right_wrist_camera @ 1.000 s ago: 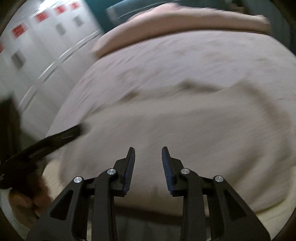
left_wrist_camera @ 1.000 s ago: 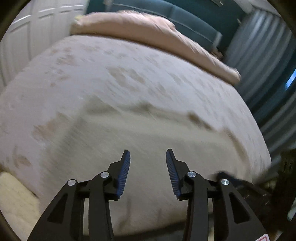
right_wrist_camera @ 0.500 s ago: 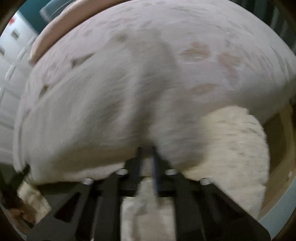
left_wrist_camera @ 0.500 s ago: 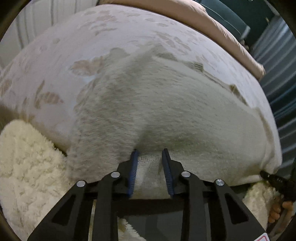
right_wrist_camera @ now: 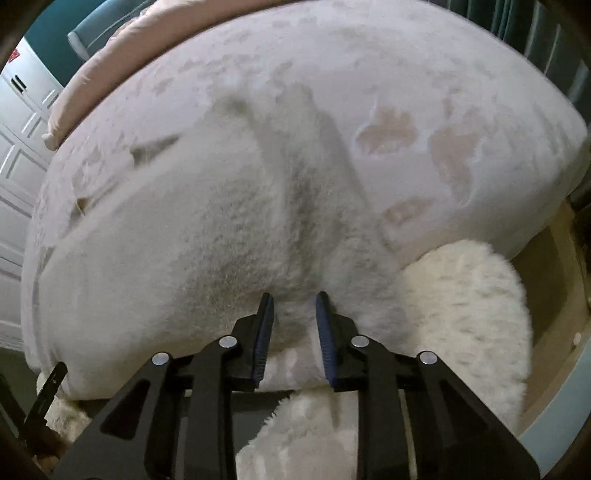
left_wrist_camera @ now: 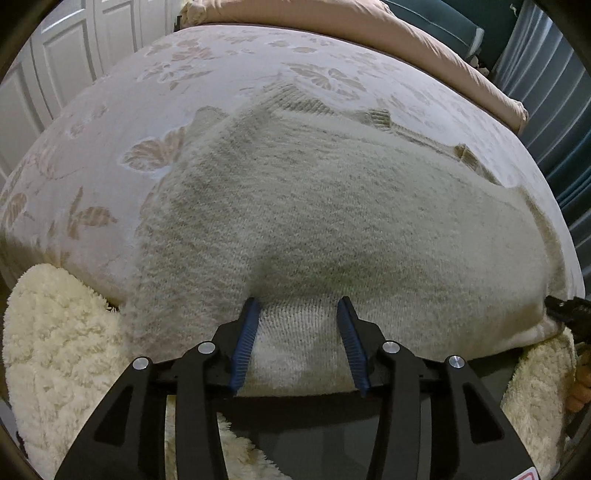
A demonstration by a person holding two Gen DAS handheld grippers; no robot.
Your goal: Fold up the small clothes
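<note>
A cream knit sweater (left_wrist_camera: 332, 206) lies spread flat on the bed, its hem hanging at the near edge. My left gripper (left_wrist_camera: 297, 301) points down at that hem. Its jaws are opening, and the hem lies loose between the blue pads (left_wrist_camera: 243, 339). In the right wrist view the same sweater (right_wrist_camera: 184, 240) shows a raised crease running up from my right gripper (right_wrist_camera: 294, 295). Those jaws are opening too, narrower, with a fold of the hem between them and the pads not squeezing it.
The floral bed sheet (left_wrist_camera: 221, 74) stretches beyond the sweater, with a pink duvet (left_wrist_camera: 332, 26) bunched at the far end. A fluffy white blanket (left_wrist_camera: 55, 350) hangs below the near bed edge (right_wrist_camera: 461, 295). White closet doors (left_wrist_camera: 55, 66) stand to the left, blue curtains (left_wrist_camera: 554, 92) to the right.
Both grippers dropped to the sweater's near hem and pinched it half a second ago. Both pairs of jaws now stand wider apart, and the bunched fabric has relaxed.
</note>
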